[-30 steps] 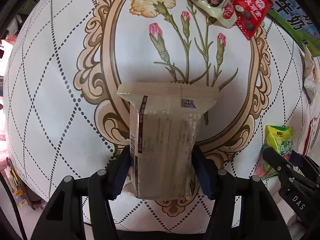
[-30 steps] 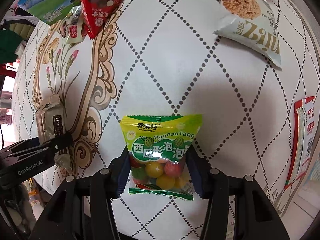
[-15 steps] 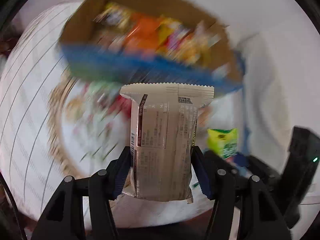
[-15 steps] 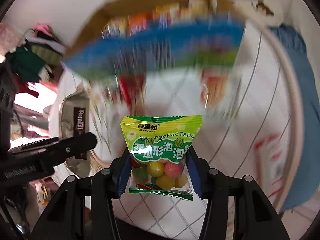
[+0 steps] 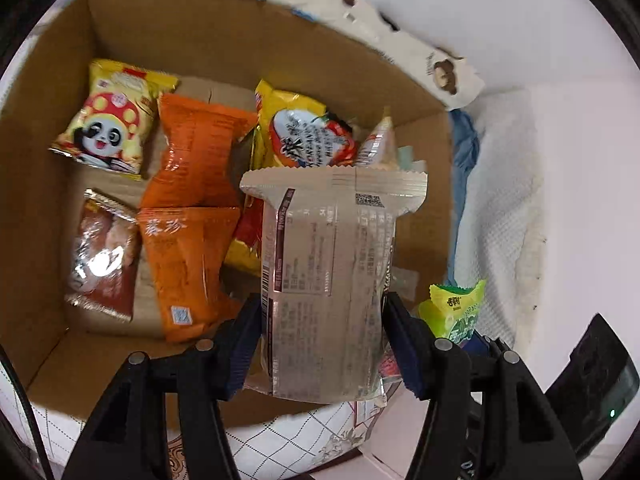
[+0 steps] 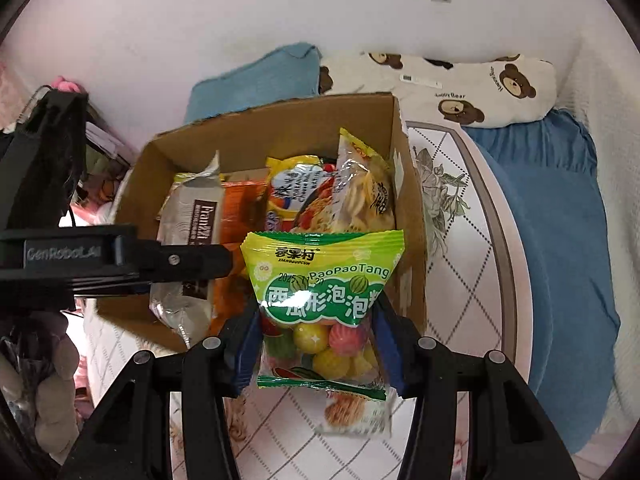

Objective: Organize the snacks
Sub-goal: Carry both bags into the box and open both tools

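Holding item one: the left gripper (image 5: 322, 342), its blue pads pressed on both long sides of a beige cake packet (image 5: 328, 280), printed back to the camera, top seam at twelve o'clock, hanging over the open cardboard box (image 5: 240, 40). Holding item two: the right gripper (image 6: 320, 340), jaws narrowly set and clamped on a green gum-ball bag (image 6: 322, 280), which stands upright above the box's near right corner. Box contents, seen from the left wrist: panda snack bag (image 5: 108, 124) at ten o'clock, two orange packets (image 5: 192, 208) at the centre, a reddish-brown packet (image 5: 102, 252) at nine o'clock, a yellow noodle pack (image 5: 308, 136) at one o'clock. From the right wrist, a clear chip bag (image 6: 366, 188) leans against the box's right wall, at twelve o'clock of the gum-ball bag. Box stands on a white diamond-patterned table (image 6: 460, 240). Beyond the box at one o'clock: bear-print pillow (image 6: 460, 84); blue cloth (image 6: 560, 220) at three o'clock. One further snack packet (image 6: 352, 412) lies on the table under the right gripper.
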`<state>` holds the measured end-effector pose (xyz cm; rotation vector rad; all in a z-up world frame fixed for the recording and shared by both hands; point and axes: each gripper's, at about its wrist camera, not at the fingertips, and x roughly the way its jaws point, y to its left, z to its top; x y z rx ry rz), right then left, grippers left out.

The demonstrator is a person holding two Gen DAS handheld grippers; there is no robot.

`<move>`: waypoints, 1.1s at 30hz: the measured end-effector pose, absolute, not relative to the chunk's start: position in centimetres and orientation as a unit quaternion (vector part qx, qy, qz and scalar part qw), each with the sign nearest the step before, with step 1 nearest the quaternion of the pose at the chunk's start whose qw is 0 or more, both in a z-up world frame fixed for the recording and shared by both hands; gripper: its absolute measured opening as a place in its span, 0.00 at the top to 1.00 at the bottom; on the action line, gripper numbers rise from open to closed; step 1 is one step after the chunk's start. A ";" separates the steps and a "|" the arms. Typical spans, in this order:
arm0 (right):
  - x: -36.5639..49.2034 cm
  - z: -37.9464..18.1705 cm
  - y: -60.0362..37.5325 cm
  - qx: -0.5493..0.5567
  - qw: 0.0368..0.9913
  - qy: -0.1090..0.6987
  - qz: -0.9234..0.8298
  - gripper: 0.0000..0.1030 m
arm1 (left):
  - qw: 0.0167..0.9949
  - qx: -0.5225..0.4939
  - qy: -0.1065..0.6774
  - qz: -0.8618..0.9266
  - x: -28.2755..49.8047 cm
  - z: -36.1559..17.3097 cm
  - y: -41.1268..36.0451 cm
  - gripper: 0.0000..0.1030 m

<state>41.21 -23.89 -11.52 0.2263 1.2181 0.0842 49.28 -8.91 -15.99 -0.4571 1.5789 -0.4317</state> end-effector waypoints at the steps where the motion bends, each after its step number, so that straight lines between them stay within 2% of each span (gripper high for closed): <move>1: 41.4 -11.6 -24.2 0.106 0.811 0.574 0.039 0.48 | 0.654 -0.203 0.704 -0.190 49.7 -16.4 -9.1 0.44; 7: 43.1 -14.3 -24.4 0.125 0.782 0.609 0.044 0.45 | 0.630 -0.189 0.733 -0.172 50.1 -18.3 -10.0 0.41; 9: 43.1 -14.7 -24.4 0.120 0.777 0.617 0.041 0.22 | 0.629 -0.175 0.739 -0.168 50.1 -18.5 -10.2 0.29; 10: 43.0 -14.7 -24.3 0.115 0.778 0.617 0.041 0.15 | 0.629 -0.172 0.739 -0.171 50.1 -18.5 -10.2 0.15; 11: 43.1 -14.8 -24.2 0.109 0.777 0.619 0.041 0.13 | 0.630 -0.170 0.737 -0.175 50.2 -18.4 -10.3 0.11; 13: 43.2 -14.8 -24.2 0.110 0.773 0.624 0.042 0.08 | 0.639 -0.158 0.733 -0.173 50.1 -17.9 -10.3 0.09; 19: 43.1 -13.8 -23.8 0.087 0.777 0.622 0.029 0.07 | 0.670 -0.137 0.711 -0.164 49.5 -16.0 -9.2 0.09; 26: 41.7 -13.2 -23.2 0.077 0.782 0.618 0.024 0.05 | 0.757 -0.031 0.645 -0.103 46.6 -13.2 -7.4 0.09; 33: 40.0 -13.1 -22.4 0.090 0.786 0.610 0.028 0.05 | 0.783 -0.010 0.619 -0.069 43.4 -13.3 -4.8 0.09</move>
